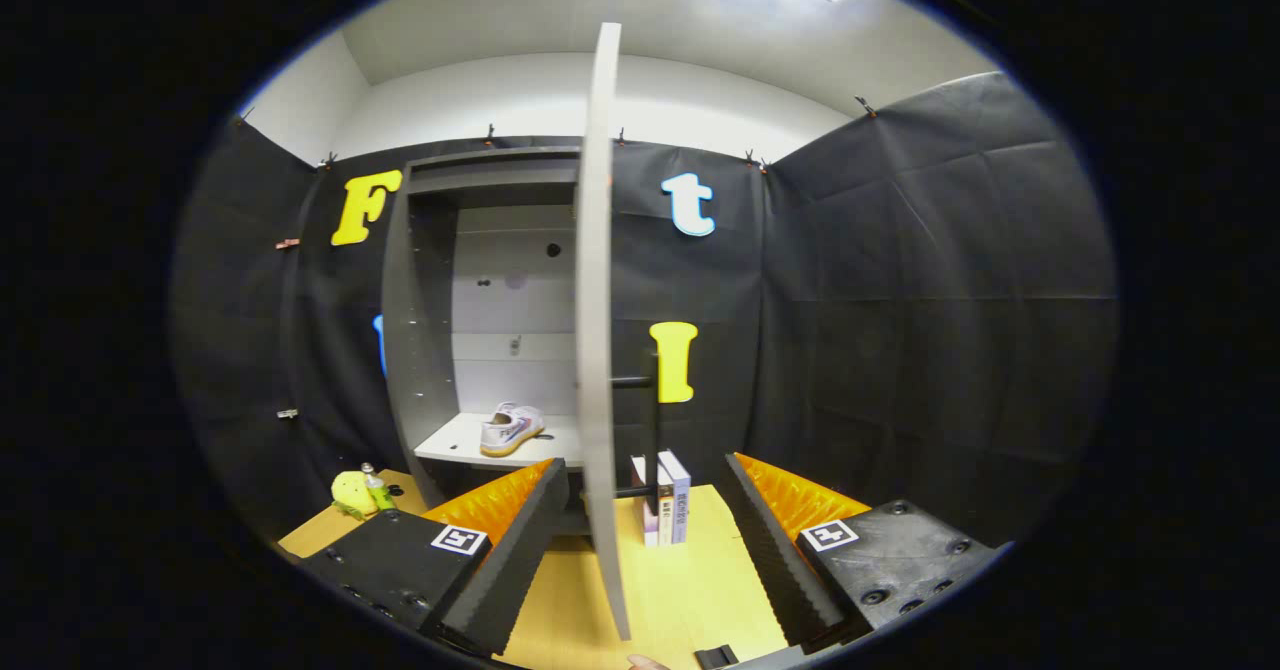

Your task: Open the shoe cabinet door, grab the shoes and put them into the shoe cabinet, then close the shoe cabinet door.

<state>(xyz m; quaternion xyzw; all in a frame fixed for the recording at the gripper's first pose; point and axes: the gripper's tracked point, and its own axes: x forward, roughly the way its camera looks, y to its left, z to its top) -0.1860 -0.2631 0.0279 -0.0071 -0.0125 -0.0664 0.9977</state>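
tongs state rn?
Tongs: open, holding nothing; the cabinet door's edge stands between the fingers, touching neither. Shoe sits on the shelf.

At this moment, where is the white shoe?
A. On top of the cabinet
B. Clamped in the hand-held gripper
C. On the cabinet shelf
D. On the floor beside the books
C: the white shoe rests on the shelf inside the open cabinet, beyond the open fingers of the hand-held gripper.

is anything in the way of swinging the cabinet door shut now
Nothing visible blocks it. The door stands edge-on between the open fingers; the shoe sits fully on the shelf, and the books stand on its handle side.
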